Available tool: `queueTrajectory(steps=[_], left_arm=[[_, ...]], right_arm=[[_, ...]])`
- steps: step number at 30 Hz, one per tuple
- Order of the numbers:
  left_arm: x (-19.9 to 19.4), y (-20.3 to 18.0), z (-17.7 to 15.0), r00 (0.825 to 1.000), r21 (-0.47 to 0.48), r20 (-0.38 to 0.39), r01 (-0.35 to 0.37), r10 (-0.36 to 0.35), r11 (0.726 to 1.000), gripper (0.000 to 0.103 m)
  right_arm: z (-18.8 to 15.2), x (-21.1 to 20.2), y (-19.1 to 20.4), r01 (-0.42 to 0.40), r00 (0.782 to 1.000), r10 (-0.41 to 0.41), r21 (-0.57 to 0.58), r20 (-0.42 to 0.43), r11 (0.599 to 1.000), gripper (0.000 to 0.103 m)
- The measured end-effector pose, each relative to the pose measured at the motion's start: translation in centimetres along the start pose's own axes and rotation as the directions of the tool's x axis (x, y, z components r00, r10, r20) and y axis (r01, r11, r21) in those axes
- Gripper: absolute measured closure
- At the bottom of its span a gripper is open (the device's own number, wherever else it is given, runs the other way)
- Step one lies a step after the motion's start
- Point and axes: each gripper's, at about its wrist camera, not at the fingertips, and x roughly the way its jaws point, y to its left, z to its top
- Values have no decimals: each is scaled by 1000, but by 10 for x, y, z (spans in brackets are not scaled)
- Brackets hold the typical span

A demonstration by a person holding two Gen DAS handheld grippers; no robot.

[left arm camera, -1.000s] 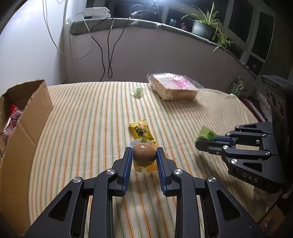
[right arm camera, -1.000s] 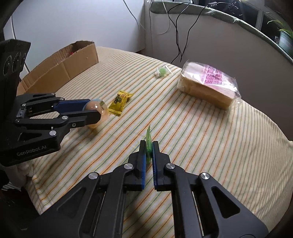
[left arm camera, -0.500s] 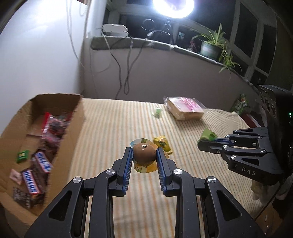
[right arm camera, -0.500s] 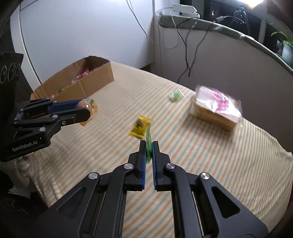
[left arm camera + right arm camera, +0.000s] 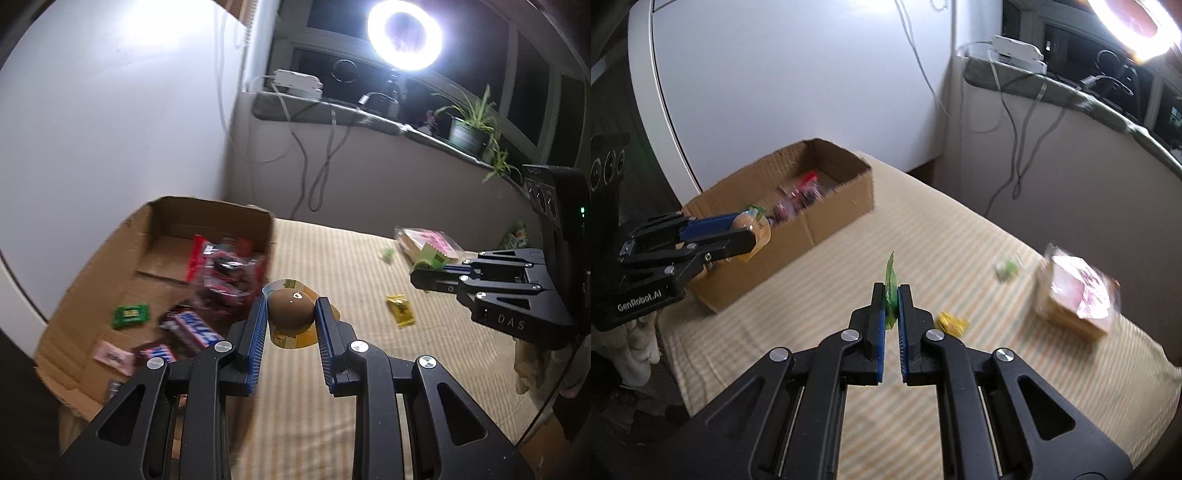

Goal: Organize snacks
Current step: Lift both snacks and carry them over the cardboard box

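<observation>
My left gripper point(image 5: 291, 308) is shut on a packaged brown egg point(image 5: 291, 309) and holds it in the air by the near right corner of the open cardboard box point(image 5: 166, 210); it also shows in the right wrist view point(image 5: 748, 232). The box holds several candy bars and red packets point(image 5: 225, 269). My right gripper point(image 5: 892, 295) is shut on a thin green packet point(image 5: 892, 275), held above the striped cloth; it also shows in the left wrist view point(image 5: 430, 271). A yellow packet point(image 5: 400, 312), a small green candy point(image 5: 1008, 267) and a wrapped bread pack point(image 5: 1078, 295) lie on the table.
The table has a striped cloth point(image 5: 831, 273). A white wall stands behind the box. Cables point(image 5: 314, 158) hang from a sill with a power strip, a ring light point(image 5: 404, 35) and a potted plant point(image 5: 469, 133).
Both grippers have risen and swung left toward the cardboard box, each keeping its hold. The box interior has come into full view.
</observation>
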Motion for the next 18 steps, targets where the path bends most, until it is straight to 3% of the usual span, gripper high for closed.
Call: queueTrajectory(steps=[18], left_arm=[[-8,75,-6,996,-89,-3,-91,91,992,78]], right_arm=[[88,68,70,-137,991,136,-98,-9,986,97]])
